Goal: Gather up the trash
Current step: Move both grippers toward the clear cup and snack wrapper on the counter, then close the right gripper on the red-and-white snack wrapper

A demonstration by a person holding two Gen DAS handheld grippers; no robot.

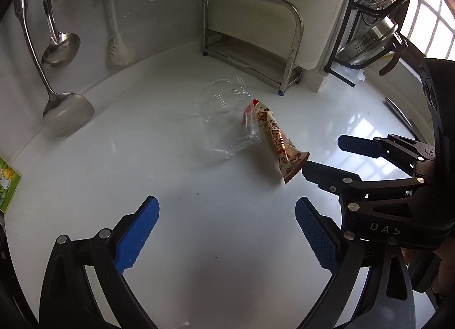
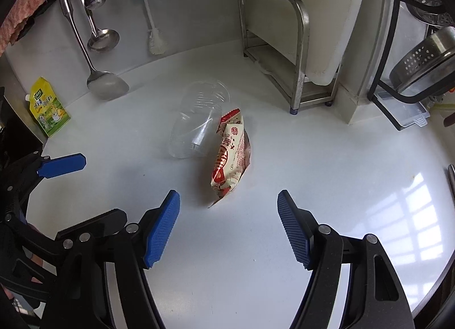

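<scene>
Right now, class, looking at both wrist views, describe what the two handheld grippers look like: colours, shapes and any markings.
The left gripper and the right gripper match: black angular linkage arms joined by round silver pivot pins, each ending in two flat blue finger pads with a fine knurled texture and a serrated edge. Seen from the left wrist, the right gripper's body carries white letters reading "DAS". No cables or sleeves are clearly visible.
</scene>
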